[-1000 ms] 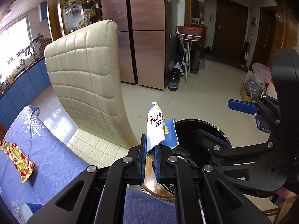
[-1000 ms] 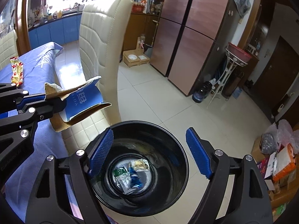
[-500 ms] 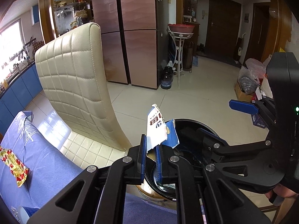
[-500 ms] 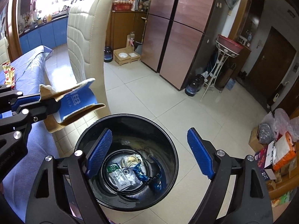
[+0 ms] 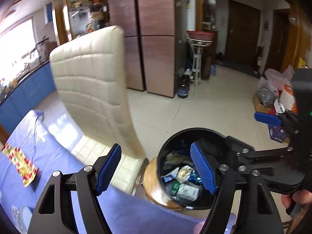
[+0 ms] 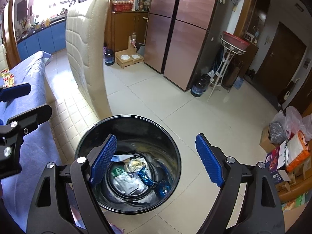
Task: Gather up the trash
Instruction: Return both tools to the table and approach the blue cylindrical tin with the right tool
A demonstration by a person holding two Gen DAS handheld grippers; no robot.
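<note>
A black trash bin (image 5: 195, 130) (image 6: 128, 117) stands on a wooden stool (image 5: 154, 185) beside the table and holds several wrappers (image 6: 132, 175) (image 5: 185, 187). My left gripper (image 5: 156, 154) hovers at the bin's left rim with its jaws opening and nothing between them. In the right wrist view its blue pad (image 6: 15, 91) shows at the left edge. My right gripper (image 6: 156, 146) hangs open over the bin mouth, holding nothing. A red and yellow wrapper (image 5: 21, 165) (image 6: 7, 77) lies on the blue tablecloth (image 5: 58, 156).
A cream quilted chair (image 5: 93, 89) (image 6: 87, 44) stands right behind the bin. Bags and boxes (image 6: 288, 150) are piled on the floor at the right. A copper fridge (image 6: 175, 29) and dark water jugs (image 6: 199, 87) are further back. A person's hand (image 5: 296, 198) holds the right gripper.
The left gripper was shut on a blue and white carton above the bin; now its jaws are wide apart and the carton is gone from them. The right gripper stayed open.
</note>
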